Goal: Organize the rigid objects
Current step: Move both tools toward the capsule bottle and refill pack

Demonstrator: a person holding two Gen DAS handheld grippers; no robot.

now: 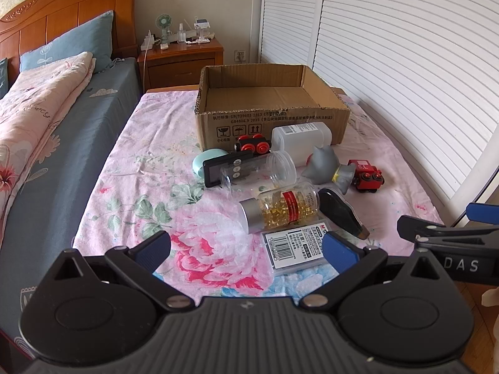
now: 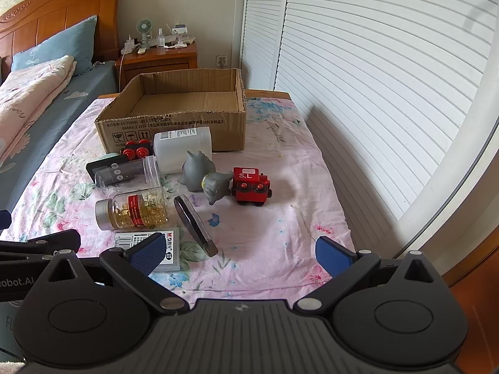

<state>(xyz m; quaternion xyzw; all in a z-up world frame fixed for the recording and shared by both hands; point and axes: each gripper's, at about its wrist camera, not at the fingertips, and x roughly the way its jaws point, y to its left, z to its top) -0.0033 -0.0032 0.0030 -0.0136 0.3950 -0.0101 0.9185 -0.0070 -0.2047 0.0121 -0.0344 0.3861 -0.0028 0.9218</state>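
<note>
Both grippers spread wide, holding nothing, short of the clutter.
The capsule bottle [image 1: 279,210] looks smooth, light, roll-prone: pinch across its silver cap; left gripper [image 1: 246,251], right gripper [image 2: 240,254].

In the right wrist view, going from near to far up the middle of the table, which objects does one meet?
Flat stationery pack → capsule bottle → empty clear jar → white container → cardboard box.
</note>
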